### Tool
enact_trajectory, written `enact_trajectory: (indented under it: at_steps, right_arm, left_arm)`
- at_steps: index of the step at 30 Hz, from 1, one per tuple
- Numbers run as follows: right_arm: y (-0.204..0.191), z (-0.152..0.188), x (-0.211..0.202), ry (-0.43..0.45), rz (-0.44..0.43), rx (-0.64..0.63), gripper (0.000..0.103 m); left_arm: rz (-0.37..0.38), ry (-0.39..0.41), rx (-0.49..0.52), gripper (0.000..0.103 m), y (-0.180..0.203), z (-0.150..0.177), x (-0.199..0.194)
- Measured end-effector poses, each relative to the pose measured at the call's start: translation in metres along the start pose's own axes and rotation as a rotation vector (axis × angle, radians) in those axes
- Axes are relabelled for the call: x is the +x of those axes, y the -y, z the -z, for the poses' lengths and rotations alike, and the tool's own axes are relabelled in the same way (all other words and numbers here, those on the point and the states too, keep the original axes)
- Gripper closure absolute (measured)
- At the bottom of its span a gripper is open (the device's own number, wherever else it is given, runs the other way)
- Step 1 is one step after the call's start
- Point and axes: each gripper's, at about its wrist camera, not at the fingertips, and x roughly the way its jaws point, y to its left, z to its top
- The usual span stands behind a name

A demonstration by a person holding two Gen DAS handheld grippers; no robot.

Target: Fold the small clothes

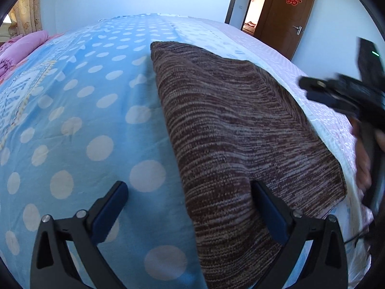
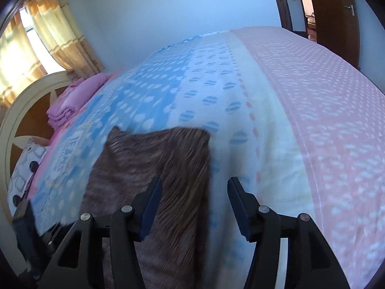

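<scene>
A brown-and-white striped knit garment (image 1: 228, 120) lies folded flat on the bed sheet (image 1: 84, 120). My left gripper (image 1: 189, 185) is wide open low over its near left edge. One finger hangs over the blue dotted sheet, the other over the knit, and nothing is gripped. In the right wrist view the garment (image 2: 149, 159) is blurred. My right gripper (image 2: 195, 180) stands open above its right edge with nothing pressed between the pads. From the left wrist view the right gripper (image 1: 306, 89) hovers past the garment's right side, held by a hand (image 1: 363, 163).
The sheet (image 2: 312, 120) runs from blue dots through cream to pink. A folded pink blanket (image 2: 69, 103) and a patterned pillow (image 2: 24, 168) lie by the white headboard (image 2: 14, 110). A brown door (image 1: 286, 12) stands open beyond the bed.
</scene>
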Motion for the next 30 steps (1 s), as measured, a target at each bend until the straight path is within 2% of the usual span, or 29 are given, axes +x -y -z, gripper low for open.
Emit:
enact_trajectory:
  at_steps: [7, 12, 15, 18, 23, 24, 30]
  right_arm:
    - [0.036, -0.01, 0.045, -0.07, -0.039, 0.102, 0.046]
    - [0.037, -0.005, 0.05, -0.051, -0.089, 0.084, 0.046]
    - [0.028, -0.004, 0.055, -0.064, -0.137, 0.034, 0.054]
    - [0.021, -0.003, 0.06, -0.069, -0.129, 0.009, 0.057]
    - [0.027, -0.007, 0.067, -0.08, -0.167, 0.062, 0.061]
    - [0.027, -0.007, 0.068, -0.078, -0.179, 0.069, 0.066]
    - [0.03, -0.005, 0.068, -0.079, -0.229, 0.091, 0.07]
  left_arm:
    - [0.005, 0.0, -0.002, 0.0, -0.001, -0.001, 0.003]
    - [0.032, 0.004, -0.009, 0.0, -0.002, -0.001, 0.004]
    - [0.049, 0.008, -0.006, 0.0, -0.002, -0.001, 0.004]
    - [0.054, 0.009, 0.001, 0.0, -0.003, -0.004, 0.007]
    - [0.059, 0.007, 0.007, 0.0, -0.001, -0.005, 0.008]
    - [0.059, 0.007, 0.011, 0.0, -0.001, -0.005, 0.008]
    - [0.107, 0.025, 0.034, 0.017, 0.004, -0.003, 0.003]
